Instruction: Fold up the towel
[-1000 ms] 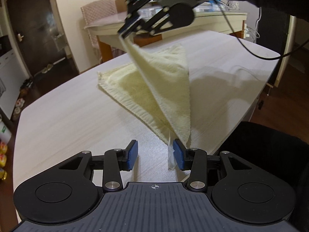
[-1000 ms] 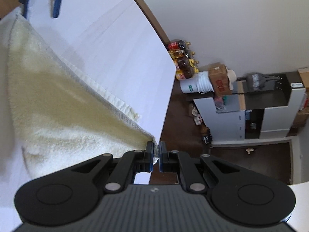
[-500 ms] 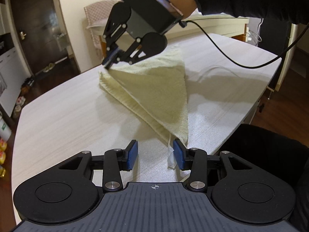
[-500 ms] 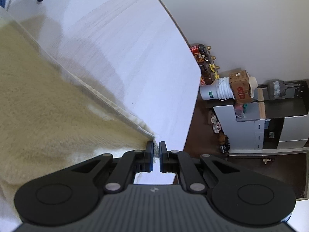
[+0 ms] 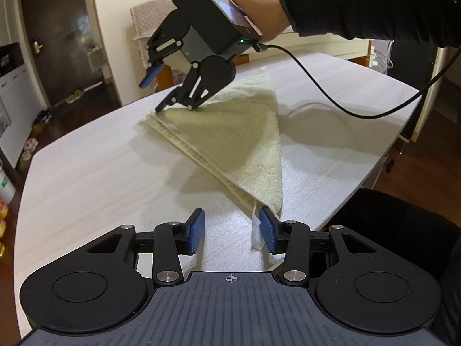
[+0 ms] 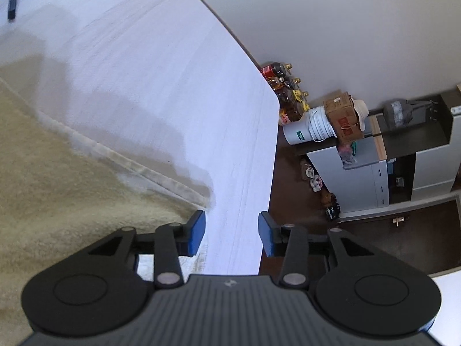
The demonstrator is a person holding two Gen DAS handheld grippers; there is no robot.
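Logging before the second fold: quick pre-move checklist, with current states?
1. Right gripper has let go: ok, jaws apart, nothing between them.
2. Left gripper free: ok, jaws apart; the towel's tag hangs beside the right pad, not pinched.
3. First fold laid down: ok, towel lies flat as a triangle on the table.
4. Edges lined up: cannot tell; layers look stacked along the left edge, the far corner sits under the right gripper.
5. Towel fully on the table: ok, though the near tip is close to the edge.
6. Cable off the towel: ok, it hangs above the table to the right.
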